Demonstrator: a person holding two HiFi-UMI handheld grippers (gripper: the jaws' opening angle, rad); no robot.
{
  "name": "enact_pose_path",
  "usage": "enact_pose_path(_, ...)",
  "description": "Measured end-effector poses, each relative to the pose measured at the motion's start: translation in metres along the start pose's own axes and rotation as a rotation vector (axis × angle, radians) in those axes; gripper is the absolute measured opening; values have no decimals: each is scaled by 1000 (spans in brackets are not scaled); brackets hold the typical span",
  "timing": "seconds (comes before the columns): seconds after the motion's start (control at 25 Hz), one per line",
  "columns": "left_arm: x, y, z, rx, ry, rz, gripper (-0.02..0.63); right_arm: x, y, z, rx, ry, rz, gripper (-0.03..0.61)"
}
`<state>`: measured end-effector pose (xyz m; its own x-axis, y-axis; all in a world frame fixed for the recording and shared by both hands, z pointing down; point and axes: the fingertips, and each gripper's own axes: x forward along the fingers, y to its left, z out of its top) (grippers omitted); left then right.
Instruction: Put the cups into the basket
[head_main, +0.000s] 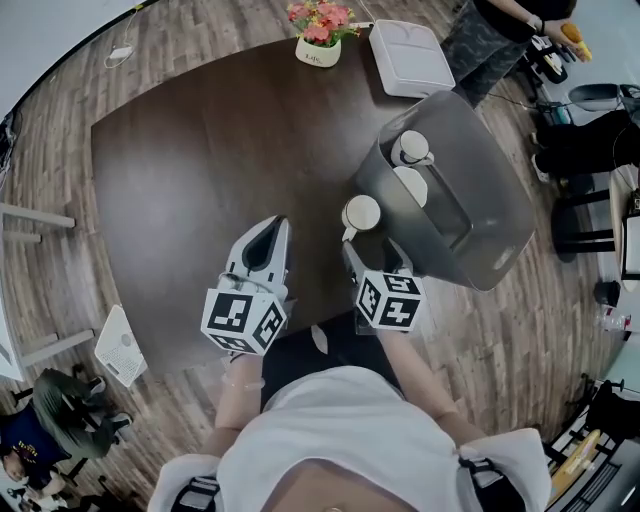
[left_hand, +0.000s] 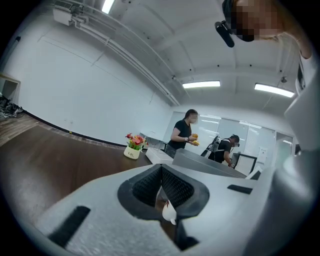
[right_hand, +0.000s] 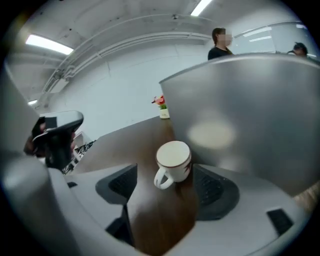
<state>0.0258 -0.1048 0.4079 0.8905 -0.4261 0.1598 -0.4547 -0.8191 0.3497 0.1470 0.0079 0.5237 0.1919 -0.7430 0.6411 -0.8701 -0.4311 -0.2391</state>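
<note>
The right gripper (right_hand: 167, 190) stands wide open around a white ceramic cup (right_hand: 173, 161), its ribbed pads clear of it. The cup sits upright on the dark wood table (head_main: 200, 150) with its handle toward seven o'clock. In the head view it is at nine o'clock of the smooth grey basket (head_main: 500, 200). The left gripper (head_main: 268, 238) is closed and empty.

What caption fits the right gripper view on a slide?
Right gripper, jaws open, facing a white cup that stands on the dark table beside the grey basket.
</note>
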Motion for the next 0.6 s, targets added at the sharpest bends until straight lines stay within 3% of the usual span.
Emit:
enact_pose_path(0.16, -3, 0, -11, -5, 38, -8, 9, 27, -9, 0, 93, -52, -129, 348)
enact_pose_path(0.6, 0, 20, -23, -7, 113, -42, 9, 68, -19, 10, 104, -86, -324, 364)
